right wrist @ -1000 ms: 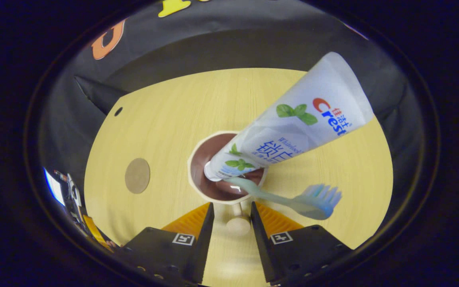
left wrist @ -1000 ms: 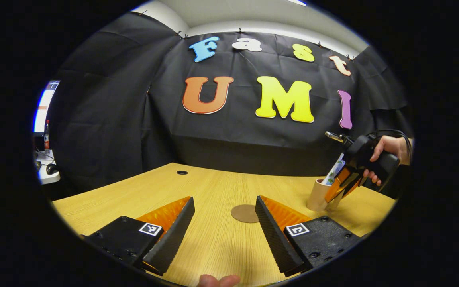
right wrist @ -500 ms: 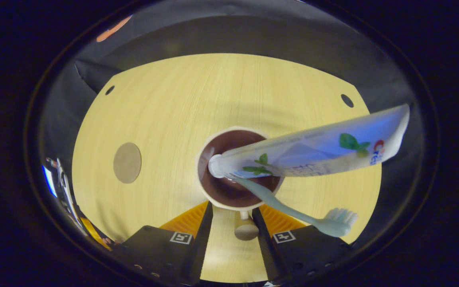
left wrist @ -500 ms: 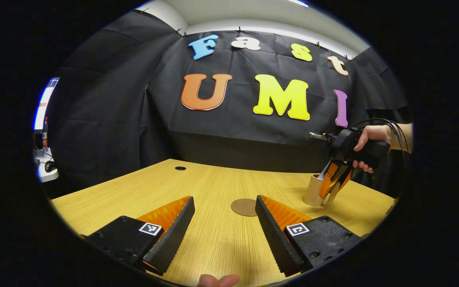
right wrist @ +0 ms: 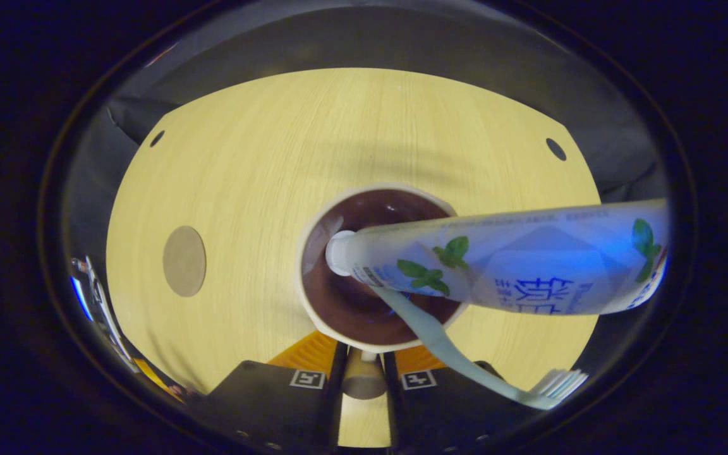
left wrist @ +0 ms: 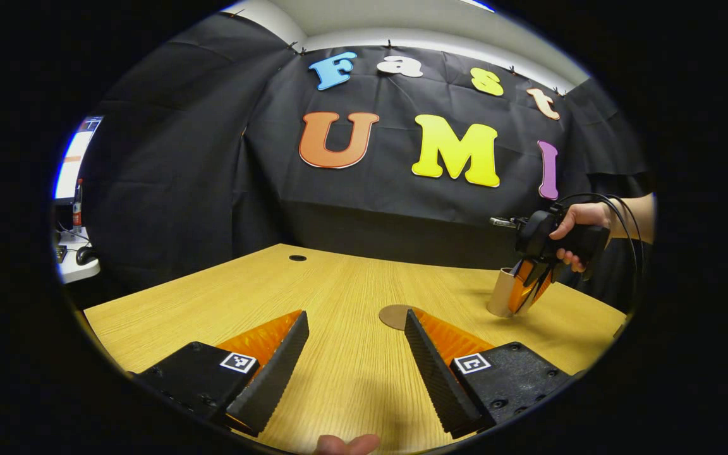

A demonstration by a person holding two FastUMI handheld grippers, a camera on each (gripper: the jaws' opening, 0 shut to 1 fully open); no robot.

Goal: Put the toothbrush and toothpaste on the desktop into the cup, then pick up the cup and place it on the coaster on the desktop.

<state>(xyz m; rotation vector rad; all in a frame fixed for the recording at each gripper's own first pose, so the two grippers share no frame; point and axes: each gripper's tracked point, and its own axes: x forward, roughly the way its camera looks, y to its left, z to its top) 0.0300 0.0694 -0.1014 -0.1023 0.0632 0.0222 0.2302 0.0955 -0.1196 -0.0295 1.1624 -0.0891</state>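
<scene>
Gripping the small knob-like handle of the cream-walled, brown-lined cup (right wrist: 380, 268), our right gripper (right wrist: 362, 378) is standing over it with its fingers drawn narrow on either side of that knob; whether both are pressing firmly we are only judging from how close they sit. Our left gripper (left wrist: 354, 354) is hanging wide and empty above the pale wood-grain desktop (right wrist: 263, 189), near the flat round brown coaster (left wrist: 397, 316). We are watching the large things first: the desktop is giving plenty of open room between cup and coaster, with its far edge and cable holes well apart from our path. The white toothpaste tube (right wrist: 497, 262) is leaning far out over the rim, cap down inside, so we are judging that a quick lift or swing could tip the cup or throw the tube out. The mint-green plastic toothbrush (right wrist: 459, 363) is also slanting out, its bristle head overhanging our right gripper, where it could catch. Such a small handle is offering a thin hold, so the cup may be twisting in the grip.
</scene>
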